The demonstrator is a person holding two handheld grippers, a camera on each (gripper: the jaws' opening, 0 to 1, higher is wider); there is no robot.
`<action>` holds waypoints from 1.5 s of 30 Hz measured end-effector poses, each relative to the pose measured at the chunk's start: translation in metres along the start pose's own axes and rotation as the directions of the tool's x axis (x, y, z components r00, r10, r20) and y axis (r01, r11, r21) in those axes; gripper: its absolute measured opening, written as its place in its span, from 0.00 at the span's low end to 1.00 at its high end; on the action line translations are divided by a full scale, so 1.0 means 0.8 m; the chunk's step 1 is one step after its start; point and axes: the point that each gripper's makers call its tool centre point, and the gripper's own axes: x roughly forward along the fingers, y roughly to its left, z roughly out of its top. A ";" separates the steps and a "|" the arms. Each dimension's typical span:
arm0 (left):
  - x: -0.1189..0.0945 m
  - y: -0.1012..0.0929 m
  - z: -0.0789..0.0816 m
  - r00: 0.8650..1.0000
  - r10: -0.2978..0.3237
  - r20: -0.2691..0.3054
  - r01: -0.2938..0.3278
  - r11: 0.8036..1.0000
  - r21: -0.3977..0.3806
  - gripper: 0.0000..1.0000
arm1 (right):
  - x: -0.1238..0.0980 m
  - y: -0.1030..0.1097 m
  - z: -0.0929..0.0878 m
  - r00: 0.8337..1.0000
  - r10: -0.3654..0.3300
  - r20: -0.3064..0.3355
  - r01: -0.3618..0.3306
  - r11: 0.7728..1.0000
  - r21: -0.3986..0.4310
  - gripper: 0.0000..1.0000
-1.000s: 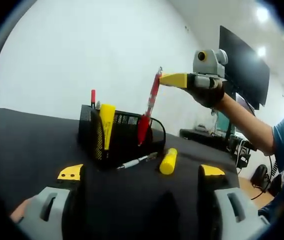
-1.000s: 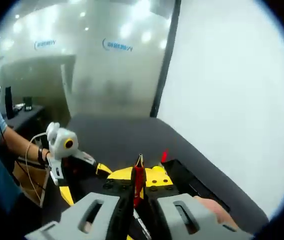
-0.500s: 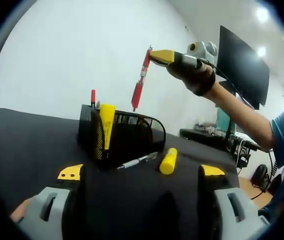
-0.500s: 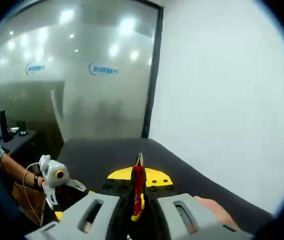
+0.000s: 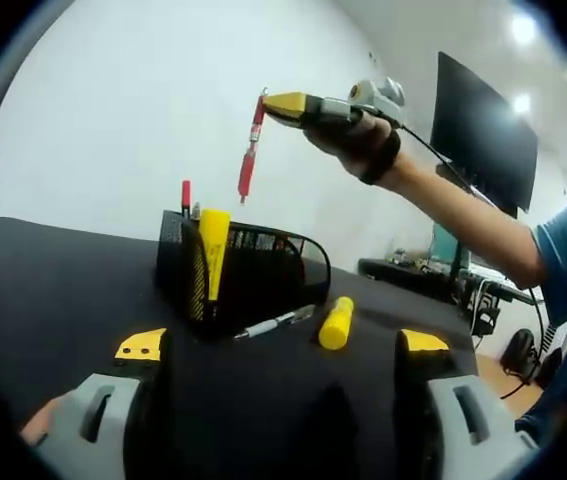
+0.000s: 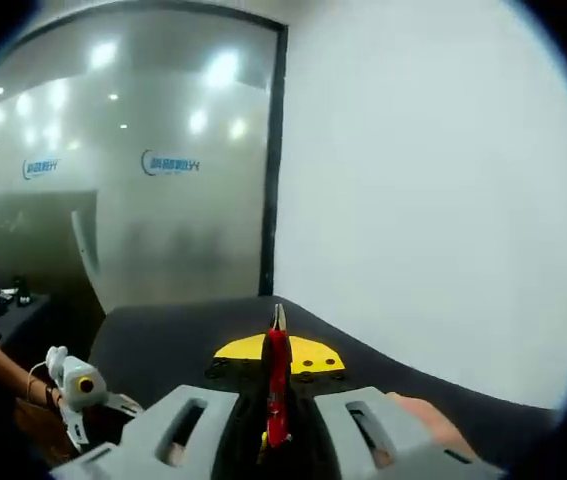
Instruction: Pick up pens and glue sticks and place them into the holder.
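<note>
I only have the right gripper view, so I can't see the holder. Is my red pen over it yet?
Observer: Yes. The red pen hangs above the black mesh holder, well clear of its rim.
Operator: What's in the holder already?
Observer: A yellow highlighter and a red-tipped pen.
Operator: Anything left on the table?
Observer: A silver pen and a yellow glue stick lie beside the holder.

Blue logos on the glass wall (image 6: 173, 165) stay illegible.
</note>
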 end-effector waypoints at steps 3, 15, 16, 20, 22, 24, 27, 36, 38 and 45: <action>0.000 0.000 0.000 1.000 0.000 0.001 0.000 1.000 -0.001 0.92 | 0.010 -0.005 -0.008 1.000 -0.019 -0.001 0.019 1.000 0.006 0.04; 0.000 0.000 -0.001 1.000 -0.004 -0.003 0.004 1.000 0.001 0.92 | 0.031 -0.010 -0.049 0.997 -0.071 -0.034 0.071 0.997 0.001 0.04; 0.000 0.000 -0.001 1.000 -0.003 -0.003 0.003 1.000 0.001 0.92 | 0.032 -0.010 -0.054 0.997 -0.070 -0.040 0.071 0.997 0.006 0.04; 0.000 0.000 -0.001 1.000 -0.004 -0.002 0.004 1.000 0.001 0.92 | 0.035 -0.008 -0.070 0.996 -0.065 -0.063 0.066 0.998 0.020 0.04; 0.000 -0.001 -0.001 1.000 -0.004 -0.003 0.004 1.000 0.002 0.92 | 0.035 -0.008 -0.078 0.995 -0.064 -0.077 0.066 0.997 0.025 0.04; 0.000 -0.001 -0.001 1.000 -0.004 -0.003 0.004 1.000 0.002 0.91 | 0.035 -0.009 -0.083 0.995 -0.061 -0.084 0.064 0.997 0.037 0.04; -0.001 -0.001 0.000 1.000 -0.004 -0.001 0.004 1.000 0.001 0.91 | 0.037 -0.010 -0.089 0.995 -0.045 -0.092 0.053 0.995 0.082 0.04; -0.001 -0.001 0.000 1.000 -0.004 0.000 0.004 1.000 0.001 0.91 | 0.040 -0.005 -0.118 0.985 -0.017 -0.170 0.035 0.994 0.104 0.04; -0.001 -0.001 -0.001 1.000 -0.004 -0.001 0.004 1.000 0.002 0.91 | 0.041 -0.002 -0.124 0.982 -0.012 -0.187 0.030 0.995 0.091 0.04; -0.001 0.000 -0.001 1.000 -0.003 -0.002 0.003 1.000 0.005 0.91 | 0.042 0.002 -0.134 0.977 0.005 -0.212 0.013 0.996 0.086 0.04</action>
